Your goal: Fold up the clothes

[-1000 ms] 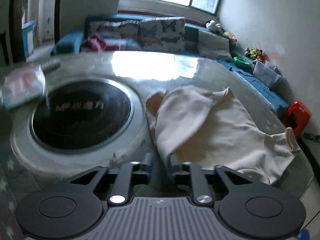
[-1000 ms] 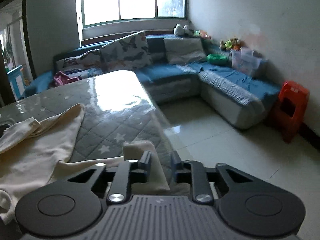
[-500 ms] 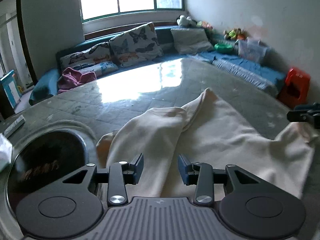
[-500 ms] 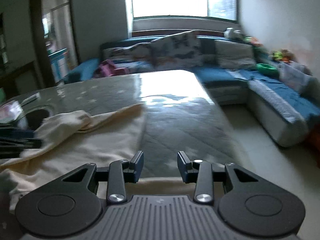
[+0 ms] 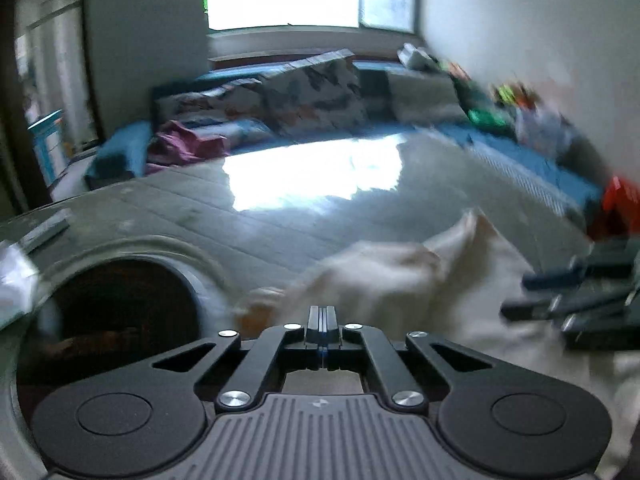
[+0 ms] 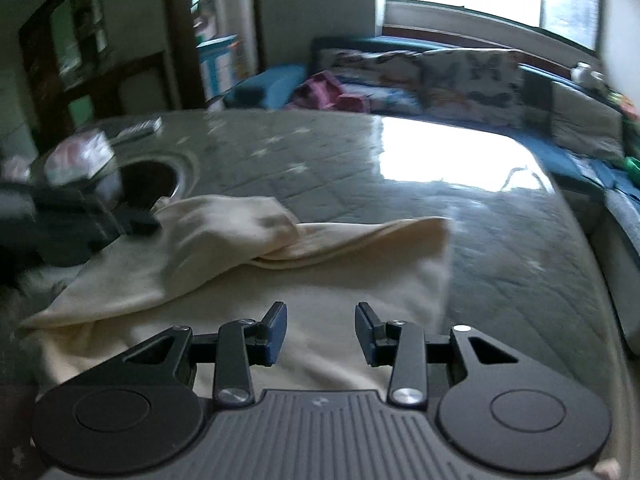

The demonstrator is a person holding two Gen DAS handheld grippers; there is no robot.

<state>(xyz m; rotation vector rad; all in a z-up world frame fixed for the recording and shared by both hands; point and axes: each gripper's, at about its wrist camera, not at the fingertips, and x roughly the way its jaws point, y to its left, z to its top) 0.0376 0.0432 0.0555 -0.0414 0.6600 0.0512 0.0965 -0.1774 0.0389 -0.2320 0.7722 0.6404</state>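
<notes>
A cream garment (image 6: 248, 264) lies on the grey quilted table (image 6: 360, 184), one part folded over the rest. It also shows in the left wrist view (image 5: 400, 276), blurred. My left gripper (image 5: 321, 316) is shut with nothing visible between its fingers, just above the garment's near left edge. It shows blurred at the left of the right wrist view (image 6: 132, 224). My right gripper (image 6: 321, 330) is open and empty, above the garment's near part. It shows blurred at the right of the left wrist view (image 5: 560, 296).
A round black induction plate (image 5: 128, 304) is set in the table at the left. A tissue pack (image 6: 80, 156) and a remote (image 6: 138, 130) lie beyond it. A blue sofa (image 5: 280, 120) with cushions runs behind and right. A red stool (image 5: 618, 204) stands at the right.
My left gripper has shut from open. My right gripper has opened wider, swung left and moved in over the garment. Both views are now motion-blurred.
</notes>
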